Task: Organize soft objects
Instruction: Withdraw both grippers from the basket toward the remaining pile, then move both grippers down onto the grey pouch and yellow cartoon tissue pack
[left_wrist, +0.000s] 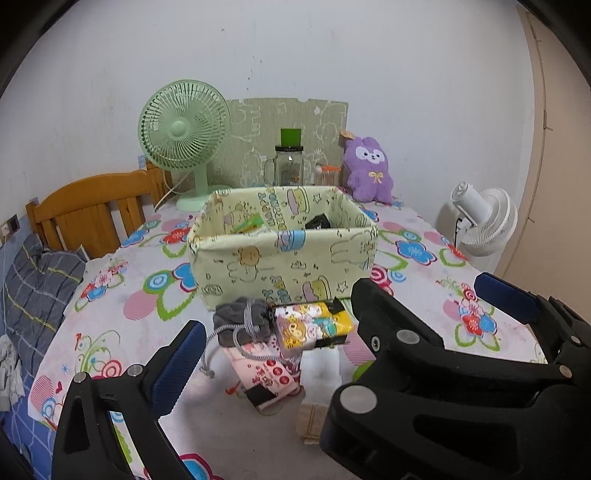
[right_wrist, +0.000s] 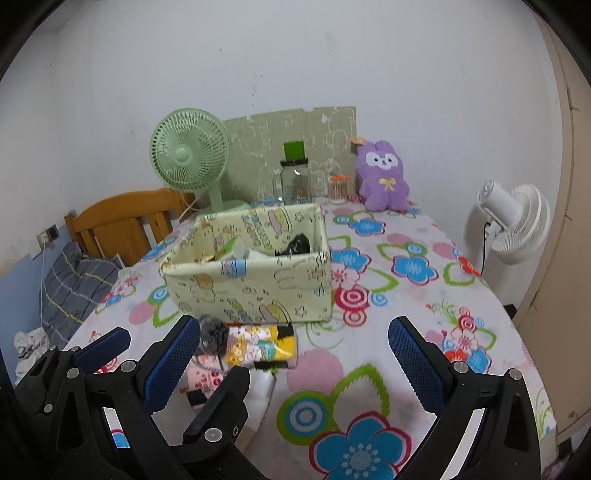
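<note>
Three soft items lie just ahead of both tongs: grey drawstring pouch (left_wrist: 242, 320), yellow cartoon-print tissue pack (left_wrist: 312, 325), pink printed packet (left_wrist: 267, 369) underneath. Pale-yellow fabric storage box (left_wrist: 280, 254) sits beyond them. Left tongs (left_wrist: 273, 354) spread wide, empty; right tongs (right_wrist: 291, 354) likewise released. Risks: pouch cord (trailing loose) may snag the pink packet; stacked items may slide apart; soft box wall may buckle if nudged.

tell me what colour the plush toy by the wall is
Purple plush toy, clearest in the right wrist view.
</note>
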